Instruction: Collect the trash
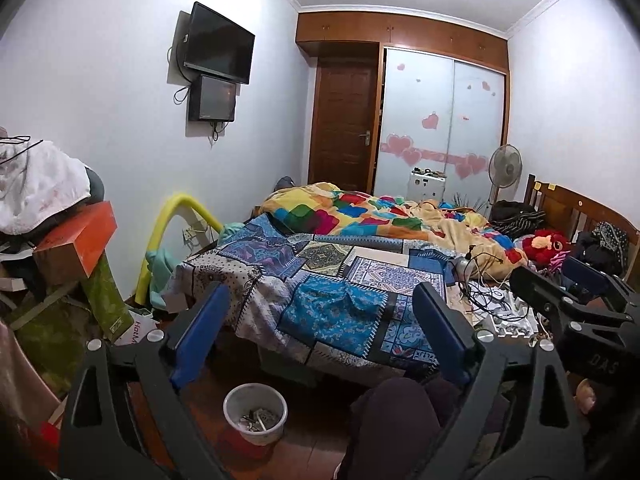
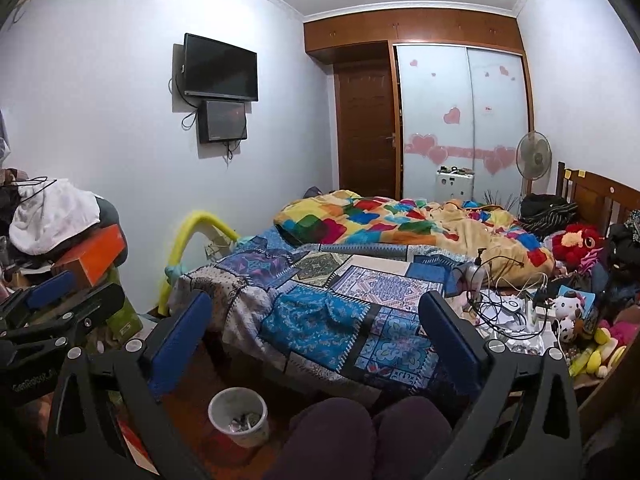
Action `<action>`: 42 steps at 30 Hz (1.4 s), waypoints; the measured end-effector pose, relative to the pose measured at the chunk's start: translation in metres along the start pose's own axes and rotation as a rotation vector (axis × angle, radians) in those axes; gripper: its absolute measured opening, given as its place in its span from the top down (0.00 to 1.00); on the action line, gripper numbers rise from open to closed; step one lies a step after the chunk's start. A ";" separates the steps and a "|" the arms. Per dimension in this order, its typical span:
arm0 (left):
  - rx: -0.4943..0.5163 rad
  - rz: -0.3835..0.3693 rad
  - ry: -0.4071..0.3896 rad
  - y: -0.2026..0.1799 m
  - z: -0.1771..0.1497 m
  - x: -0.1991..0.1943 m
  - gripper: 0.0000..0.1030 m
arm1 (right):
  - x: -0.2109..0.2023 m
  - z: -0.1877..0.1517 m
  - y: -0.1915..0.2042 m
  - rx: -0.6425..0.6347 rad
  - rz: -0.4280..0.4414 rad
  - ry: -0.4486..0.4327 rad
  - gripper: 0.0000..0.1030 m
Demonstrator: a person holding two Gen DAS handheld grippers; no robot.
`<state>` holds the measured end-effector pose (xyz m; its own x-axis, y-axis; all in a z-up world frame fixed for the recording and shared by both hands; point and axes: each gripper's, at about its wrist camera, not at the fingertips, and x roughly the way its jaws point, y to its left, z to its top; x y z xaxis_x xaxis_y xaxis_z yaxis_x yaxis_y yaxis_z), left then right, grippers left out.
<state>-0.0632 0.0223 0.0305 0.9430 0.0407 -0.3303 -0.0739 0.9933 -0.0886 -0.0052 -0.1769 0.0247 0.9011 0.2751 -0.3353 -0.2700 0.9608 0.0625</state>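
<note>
Left claw (image 1: 320, 328): fingers spread wide apart with nothing between them, held above the floor in front of the bed's foot.
Right claw (image 2: 316, 336): fingers also spread wide and empty, level with the left one and just to its right; in the left wrist view it shows at the right edge.
Trash bin (image 1: 255, 412): small white pail standing upright on the wooden floor (image 1: 312, 412), below and between the left claw's fingers, near the foot of the bed; a few pale scraps lie in its bottom.
Bed (image 1: 340, 280): covered by a blue patchwork quilt, with a bright blanket (image 1: 360, 212) bunched farther back.
Bedside clutter: tangled cables (image 2: 496, 300) and soft toys (image 2: 572, 312) along the bed's right side.
Person: dark-clad knees (image 2: 360, 432) at the bottom edge, just right of the bin.
Left wall: a dark screen (image 1: 218, 48) mounted high.
</note>
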 end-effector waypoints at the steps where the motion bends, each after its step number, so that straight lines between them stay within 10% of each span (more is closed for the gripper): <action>1: 0.001 0.000 0.000 0.000 0.000 0.000 0.09 | 0.001 0.000 0.001 0.000 -0.001 0.000 0.00; 42: -0.012 0.001 -0.006 0.003 -0.008 0.000 0.02 | -0.001 0.000 -0.006 -0.010 0.013 0.017 0.00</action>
<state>-0.0663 0.0248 0.0226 0.9448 0.0425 -0.3249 -0.0788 0.9919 -0.0993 -0.0046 -0.1826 0.0245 0.8918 0.2864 -0.3503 -0.2846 0.9569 0.0577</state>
